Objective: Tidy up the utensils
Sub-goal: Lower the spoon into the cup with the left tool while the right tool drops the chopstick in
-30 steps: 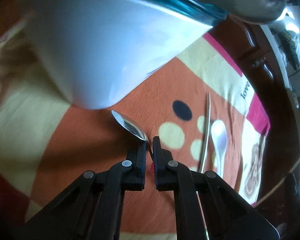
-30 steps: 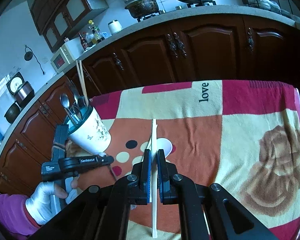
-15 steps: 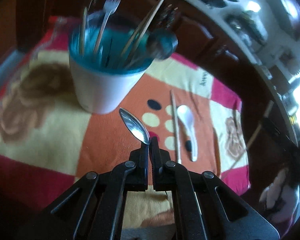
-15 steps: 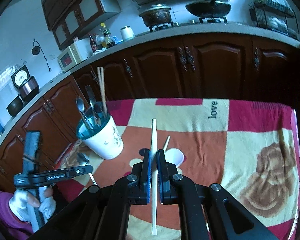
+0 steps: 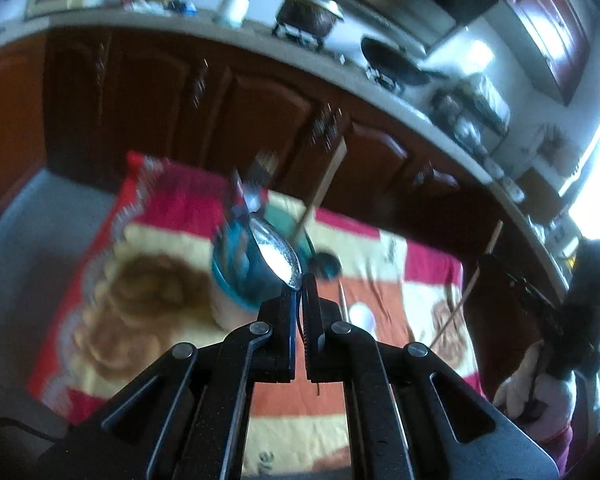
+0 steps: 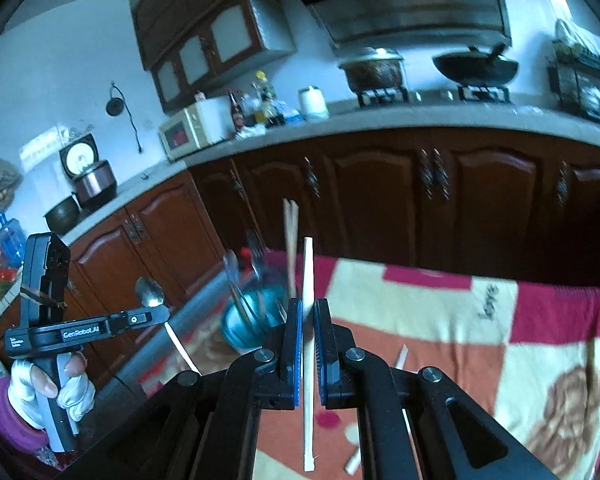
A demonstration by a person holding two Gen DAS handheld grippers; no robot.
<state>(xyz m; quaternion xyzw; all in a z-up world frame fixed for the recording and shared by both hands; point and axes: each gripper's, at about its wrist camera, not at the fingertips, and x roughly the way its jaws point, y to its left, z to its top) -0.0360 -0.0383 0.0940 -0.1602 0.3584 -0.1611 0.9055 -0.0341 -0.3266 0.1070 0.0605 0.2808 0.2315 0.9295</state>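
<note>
Both fisheye views bent hard at the edges, with black vignette corners. Left wrist view was dim, bluish and motion-blurred; blown-out daylight at the right edge (image 5: 596,216) washed out detail, and glare sat on the shiny metal spoon bowl (image 5: 278,255). Right wrist view was brighter and sharper, but the teal-rimmed white utensil cup (image 6: 250,322) smeared.

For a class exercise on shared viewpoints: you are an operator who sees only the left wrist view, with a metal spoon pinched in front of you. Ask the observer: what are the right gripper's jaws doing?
Observer: The right gripper is shut on a pale chopstick that stands upright.
Operator: Where does my spoon's handle go?
Observer: Below the left gripper, the metal spoon slants its handle downward.
Operator: What holds my gripper?
Observer: A white-gloved hand.
</note>
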